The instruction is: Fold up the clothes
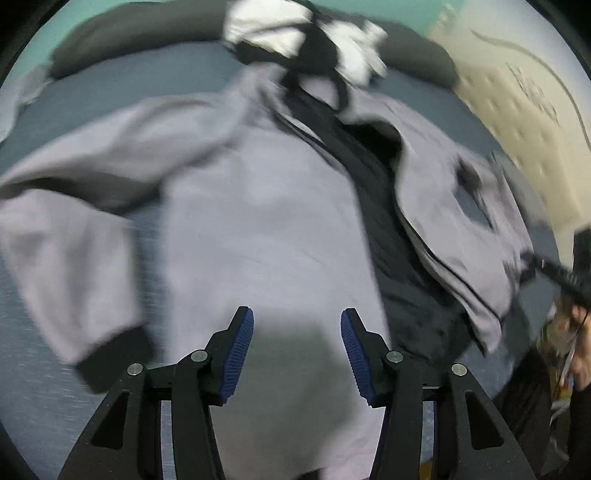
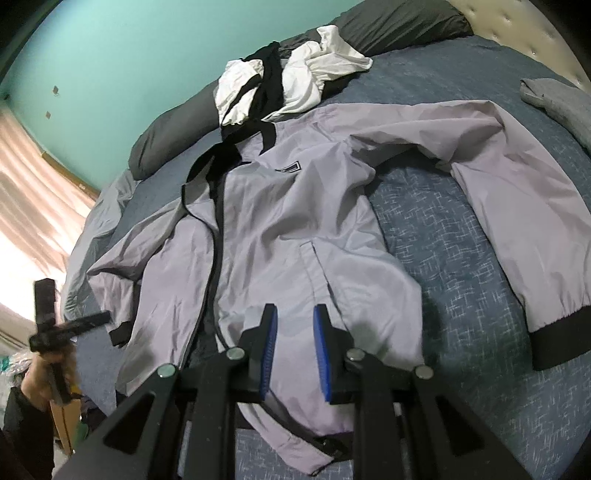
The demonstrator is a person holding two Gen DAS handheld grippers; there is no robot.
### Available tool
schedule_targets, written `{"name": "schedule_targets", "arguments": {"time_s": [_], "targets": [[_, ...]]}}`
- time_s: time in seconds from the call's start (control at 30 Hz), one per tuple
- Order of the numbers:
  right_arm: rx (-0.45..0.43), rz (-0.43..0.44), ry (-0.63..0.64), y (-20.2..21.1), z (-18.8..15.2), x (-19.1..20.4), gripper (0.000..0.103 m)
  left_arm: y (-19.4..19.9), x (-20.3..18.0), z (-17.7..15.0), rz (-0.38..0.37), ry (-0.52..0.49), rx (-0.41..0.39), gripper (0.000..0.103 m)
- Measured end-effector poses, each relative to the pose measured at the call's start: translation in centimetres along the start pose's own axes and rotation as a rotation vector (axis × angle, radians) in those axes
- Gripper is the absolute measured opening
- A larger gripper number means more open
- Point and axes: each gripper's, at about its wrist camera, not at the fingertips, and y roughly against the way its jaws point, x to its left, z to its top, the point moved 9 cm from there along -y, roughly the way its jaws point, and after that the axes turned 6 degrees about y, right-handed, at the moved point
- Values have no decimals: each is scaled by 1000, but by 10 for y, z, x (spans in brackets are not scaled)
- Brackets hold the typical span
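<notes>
Jacket [image 2: 280,229] lies spread, front up, on the bed [image 2: 461,236], sleeves toward three and nine o'clock. Both grippers, left [image 1: 297,347] and right [image 2: 294,350], hover with empty, parted fingers; pinch fabric edges squarely, fold flat.

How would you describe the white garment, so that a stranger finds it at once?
On the blue bed, look past the lilac jacket toward the dark pillows. The white garment lies crumpled at the jacket's collar, the only white cloth, with black bands.
</notes>
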Motion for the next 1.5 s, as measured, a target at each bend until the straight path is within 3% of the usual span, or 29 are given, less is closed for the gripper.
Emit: {"name": "schedule_targets", "arguments": {"time_s": [0.13,0.2,0.63,0.67,0.77,0.87,1.03,1.2,1.27,1.33,1.5], "targets": [[-9,7,-17,8,-3,-8,21,-37,-42,-20,11,-68,62,59],[-10,8,-33,8,-5,-12,29,-55,-62,-30,20,-104,90,61],[-1,39,-53,-14,-20,-9,32,-90,-78,-44,141,-229,114,62],[0,39,-51,-14,-20,-9,32,-92,-80,-45,150,-238,116,59],[1,37,-51,-15,-20,-11,32,-99,-83,-47,176,-266,120,32],[5,30,-57,-15,-22,-15,33,-95,-80,-45,188,-284,101,16],[13,27,-51,-16,-24,-14,33,-75,-71,-32,136,-240,52,8],[53,44,4,-22,-25,3,33,-35,-61,0,29,-116,-38,7],[94,55,64,-27,-28,15,39,-30,-65,9,0,-96,-58,7],[131,61,122,-32,-30,26,52,-26,-69,17,-29,-77,-77,7],[170,87,180,-41,-33,45,54,-14,-79,39,-103,-29,-126,7]]}}
